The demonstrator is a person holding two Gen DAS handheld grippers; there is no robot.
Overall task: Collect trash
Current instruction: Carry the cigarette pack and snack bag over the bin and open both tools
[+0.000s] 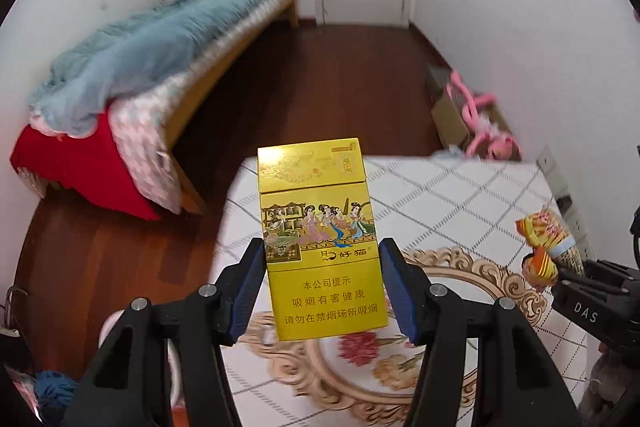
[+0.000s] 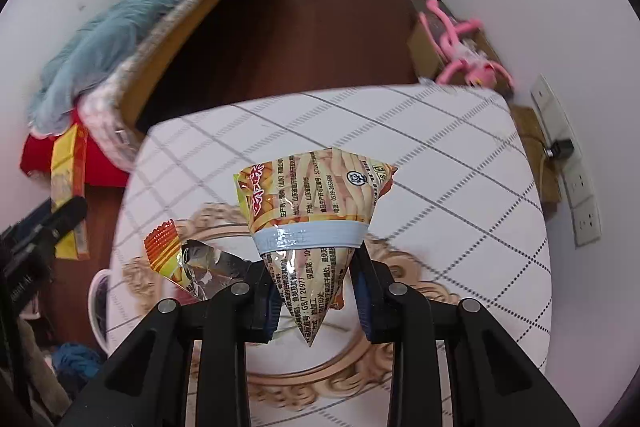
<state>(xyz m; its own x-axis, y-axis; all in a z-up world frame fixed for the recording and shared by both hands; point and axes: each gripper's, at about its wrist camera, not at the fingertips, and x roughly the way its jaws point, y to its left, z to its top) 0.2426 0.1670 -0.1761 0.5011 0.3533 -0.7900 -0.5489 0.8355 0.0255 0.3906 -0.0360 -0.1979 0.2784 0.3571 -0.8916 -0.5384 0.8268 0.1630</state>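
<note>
Left hand-held gripper (image 1: 322, 287) clamped on the tall yellow cardboard cigarette pack (image 1: 320, 239), held upright above the counter (image 1: 460, 187) with its white checked cloth. Right hand-held gripper (image 2: 316, 297) pinched tight on the crinkled orange foil snack wrapper (image 2: 312, 211), lifted clear of that same counter.

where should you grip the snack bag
Grip the snack bag at its narrow twisted end below the pale tape band, coming from underneath, as the right gripper does now. There the crumpled bag tapers to a point that fits between the pads; the top flares too wide.
</note>
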